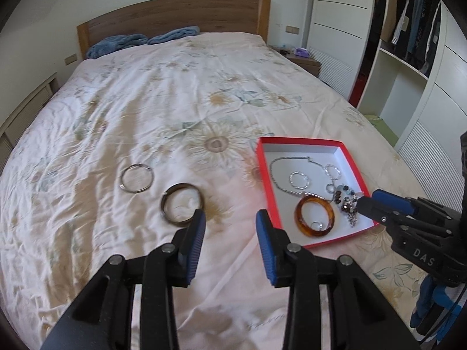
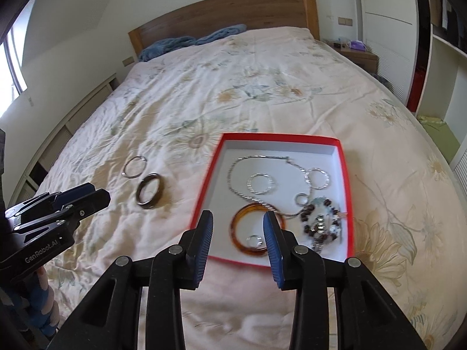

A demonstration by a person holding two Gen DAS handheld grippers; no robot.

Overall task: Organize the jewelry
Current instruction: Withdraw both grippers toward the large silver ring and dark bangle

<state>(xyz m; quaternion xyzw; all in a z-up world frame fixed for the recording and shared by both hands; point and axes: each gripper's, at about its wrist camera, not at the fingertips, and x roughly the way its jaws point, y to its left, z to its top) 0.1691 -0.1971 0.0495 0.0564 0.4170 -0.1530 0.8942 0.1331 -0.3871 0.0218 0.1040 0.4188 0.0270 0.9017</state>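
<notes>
Left claw point(image 1: 230, 223) hangs released beside the dark bangle point(image 1: 182, 204) on the bed point(image 1: 146, 102); right claw point(image 2: 238, 224), spread, apparently empty, hovers above the red box point(image 2: 344, 180). Pinch the bangle's rim squarely.

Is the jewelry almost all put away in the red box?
Mostly. The red box already holds the amber bangle, a silver chain, silver hoops and a beaded bracelet. Both the left gripper and right gripper are open and empty. The dark bangle and silver bangle still lie on the bed.
</notes>
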